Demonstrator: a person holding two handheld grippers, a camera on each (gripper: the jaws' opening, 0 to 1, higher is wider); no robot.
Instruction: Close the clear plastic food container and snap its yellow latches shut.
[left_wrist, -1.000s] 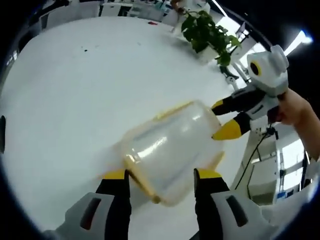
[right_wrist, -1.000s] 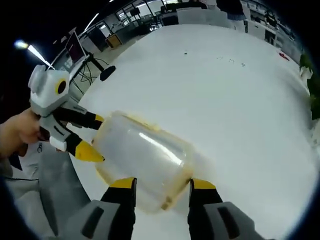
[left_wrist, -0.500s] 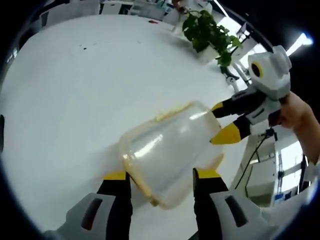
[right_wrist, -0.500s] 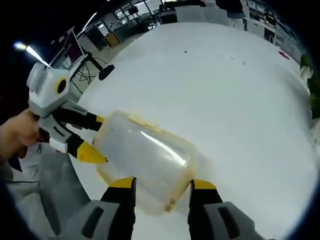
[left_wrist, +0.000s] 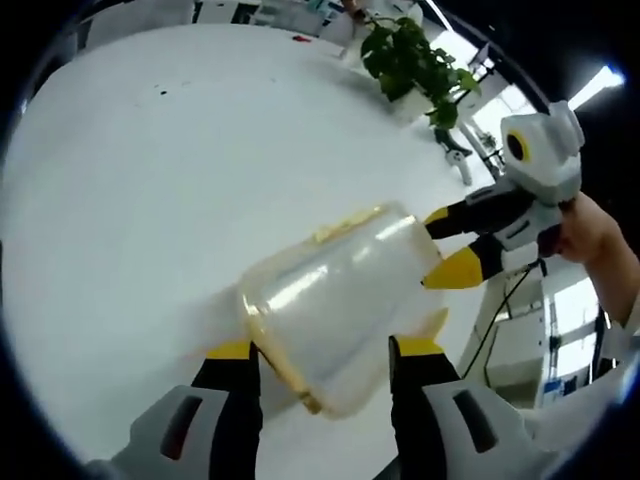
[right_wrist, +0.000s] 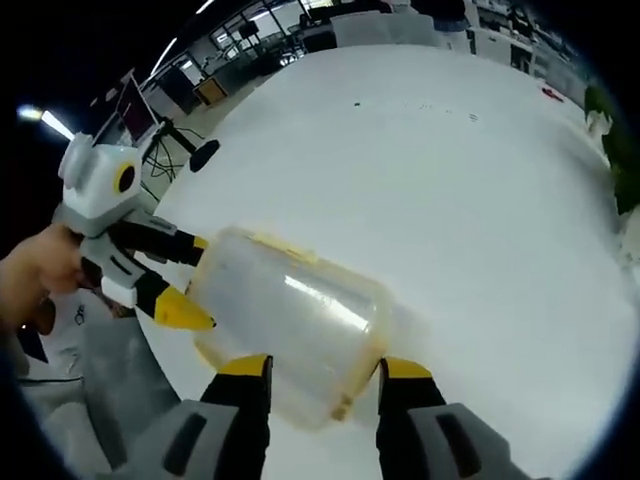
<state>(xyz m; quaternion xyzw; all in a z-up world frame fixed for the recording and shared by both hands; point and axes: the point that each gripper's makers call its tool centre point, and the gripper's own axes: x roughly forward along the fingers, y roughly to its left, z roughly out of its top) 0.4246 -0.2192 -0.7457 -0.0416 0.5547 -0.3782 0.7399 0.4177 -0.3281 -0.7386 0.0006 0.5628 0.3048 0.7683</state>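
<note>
A clear plastic container (left_wrist: 335, 300) with yellow latches lies on the white table (left_wrist: 150, 180), tilted, its lid on. One yellow latch (left_wrist: 345, 220) shows along its far edge. My left gripper (left_wrist: 322, 350) is open, its yellow-tipped jaws just short of the container's near end. My right gripper (left_wrist: 447, 242) comes in from the right, open, its tips at the container's far corner. In the right gripper view the container (right_wrist: 290, 325) lies just beyond my right gripper (right_wrist: 325, 367), and my left gripper (right_wrist: 190, 278) touches its left end, held by a hand (right_wrist: 35, 280).
A potted green plant (left_wrist: 415, 65) stands at the table's far right edge. The table edge runs close behind the right gripper, with stands and cables (left_wrist: 500, 310) below it. Desks and monitors (right_wrist: 150, 95) stand beyond the table.
Both views have shifted slightly with the hands. The container and both grippers keep nearly the same places relative to each other.
</note>
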